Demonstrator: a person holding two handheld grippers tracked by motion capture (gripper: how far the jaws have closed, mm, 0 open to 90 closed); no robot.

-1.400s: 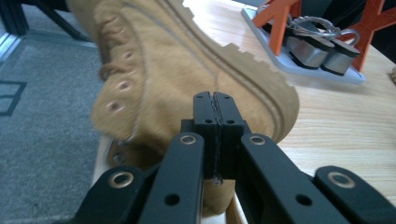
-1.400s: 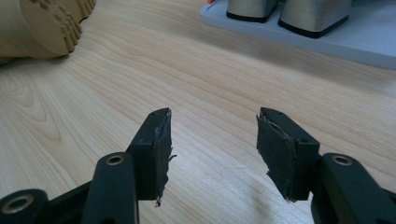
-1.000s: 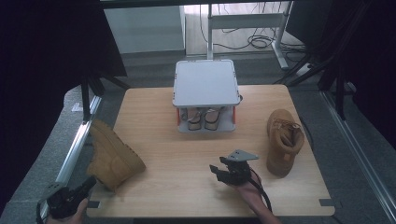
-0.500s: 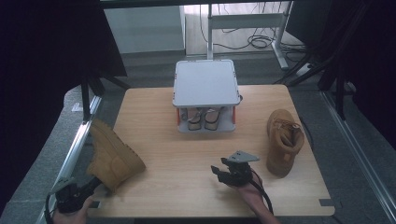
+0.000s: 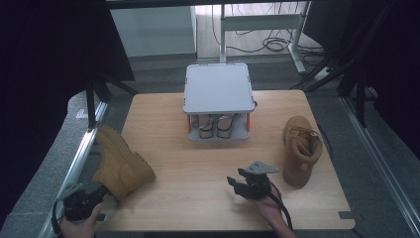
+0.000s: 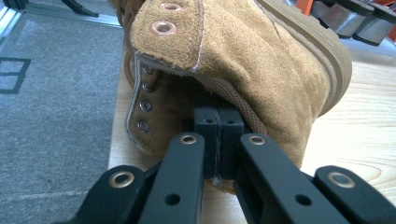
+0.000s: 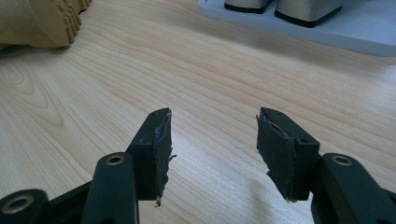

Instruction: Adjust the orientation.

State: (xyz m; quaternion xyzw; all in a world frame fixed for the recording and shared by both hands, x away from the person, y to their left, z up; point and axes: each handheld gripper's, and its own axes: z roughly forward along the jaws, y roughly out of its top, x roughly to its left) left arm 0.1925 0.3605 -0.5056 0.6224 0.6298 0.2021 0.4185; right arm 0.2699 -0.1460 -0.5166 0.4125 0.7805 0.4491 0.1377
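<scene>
- In the high view we are holding the left gripper [image 5: 81, 201] at the lower left corner of the frame, at the table's [image 5: 198, 163] near left edge, with the tan boot [image 5: 119, 163] lying directly above and right of it.
- That boot is lying tilted at the table's left edge, its ridged sole facing the upper right.
- In the left gripper view the jaws are sitting pressed together in the lower middle of the frame, pinching the boot's inner lining just inside the collar; the eyelets are showing left of the jaws.
- We are resting the right gripper [image 5: 250, 182] low in the middle of the high view, jaws standing apart with nothing between them; the right gripper view is showing bare wood between the pads [image 7: 156, 154].
- The second boot [image 5: 301, 148] is standing just right of that gripper, apart from it.
- A grey shoe rack [image 5: 218, 99] is sitting at the upper middle, a pair of shoes [image 5: 216, 126] under its top.
</scene>
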